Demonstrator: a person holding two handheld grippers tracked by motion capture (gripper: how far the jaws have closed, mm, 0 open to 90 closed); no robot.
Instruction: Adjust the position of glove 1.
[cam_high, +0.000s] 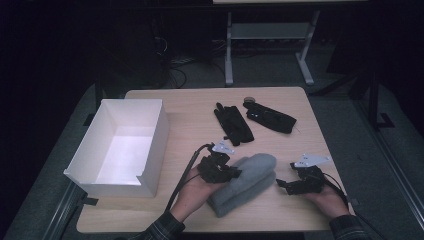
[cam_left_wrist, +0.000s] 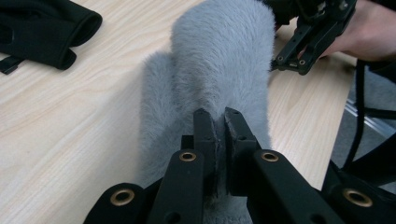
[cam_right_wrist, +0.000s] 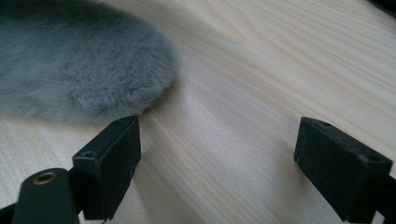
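Observation:
A pair of grey fluffy mittens (cam_high: 248, 181) lies stacked near the table's front edge, between the two hands. My left gripper (cam_high: 234, 173) sits at their left end, and in the left gripper view its jaws (cam_left_wrist: 217, 117) are pinched together on the grey fur (cam_left_wrist: 219, 60). My right gripper (cam_high: 283, 184) rests low on the table just right of the mittens, jaws wide apart (cam_right_wrist: 219, 140) with bare wood between them. The mitten's rounded end (cam_right_wrist: 79, 60) lies just beyond its left jaw, not touching it. The right gripper (cam_left_wrist: 290, 59) is also seen past the mittens.
An open white box (cam_high: 152, 145) stands at the table's left. Two black gloves (cam_high: 233, 124) (cam_high: 270, 117) lie apart at the back centre, with a small round object (cam_high: 249, 99) behind them. One black glove (cam_left_wrist: 42, 28) lies near the left gripper.

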